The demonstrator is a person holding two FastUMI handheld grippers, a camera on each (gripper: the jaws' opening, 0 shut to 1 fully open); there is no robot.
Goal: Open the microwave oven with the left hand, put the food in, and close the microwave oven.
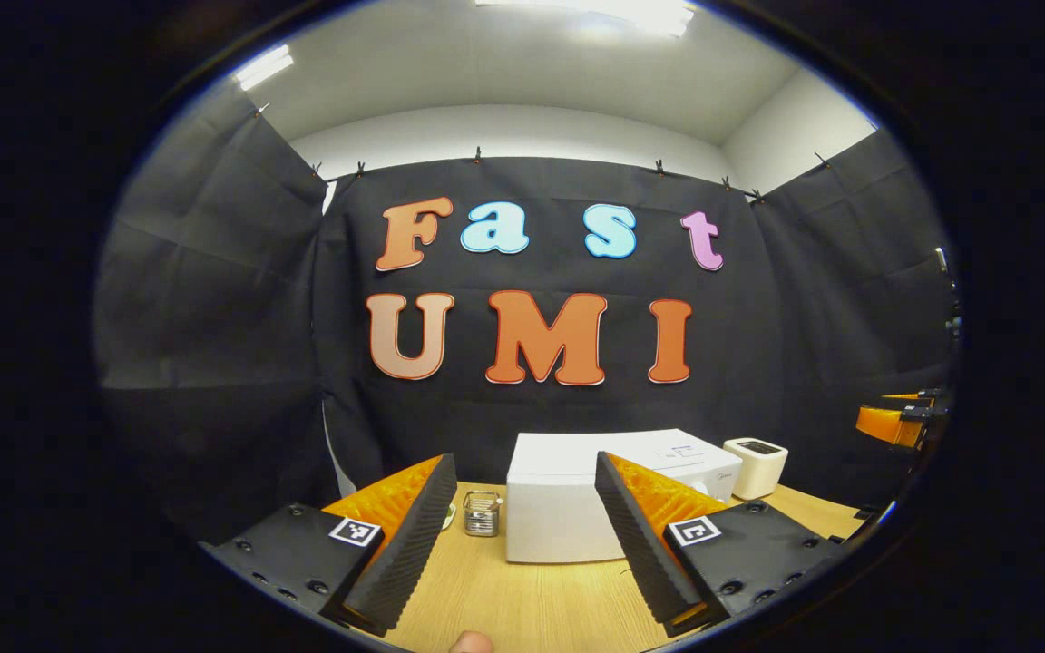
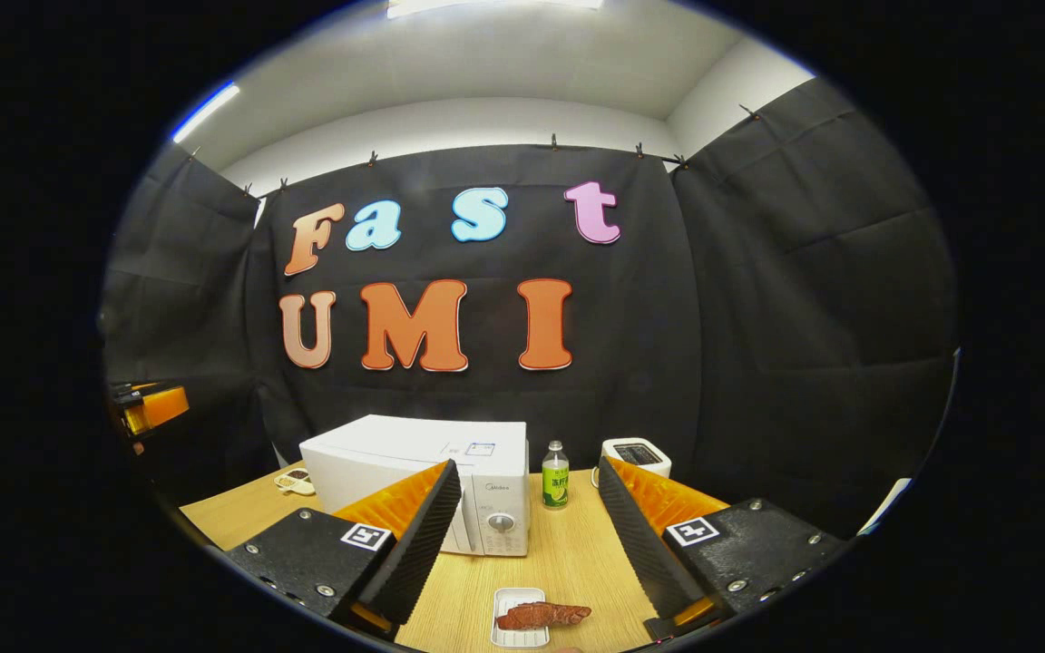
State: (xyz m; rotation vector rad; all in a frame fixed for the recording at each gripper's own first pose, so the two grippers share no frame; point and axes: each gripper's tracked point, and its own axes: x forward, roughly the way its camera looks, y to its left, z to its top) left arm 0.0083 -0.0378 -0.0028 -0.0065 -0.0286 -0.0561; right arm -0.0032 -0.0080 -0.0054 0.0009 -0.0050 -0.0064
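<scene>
A white microwave oven (image 1: 568,508) stands on the wooden table with its door shut; in the right gripper view the microwave oven (image 2: 432,472) shows its dial panel at its right end. My left gripper (image 1: 522,553) is open in front of the microwave, well short of it, with nothing between the fingers. My right gripper (image 2: 522,553) is open too, above a small white tray (image 2: 520,626) that carries a piece of brown food (image 2: 542,615). The other gripper (image 2: 146,408) shows at the far left edge of the right gripper view, and likewise the right gripper (image 1: 899,422) at the right edge of the left gripper view.
A white toaster (image 1: 756,467) sits right of the microwave, toaster (image 2: 636,456) behind a green-labelled bottle (image 2: 556,476). A small metal jar (image 1: 482,513) stands left of the microwave, and a small dish (image 2: 296,481) lies beside it. Wooden table (image 1: 541,608) runs toward me.
</scene>
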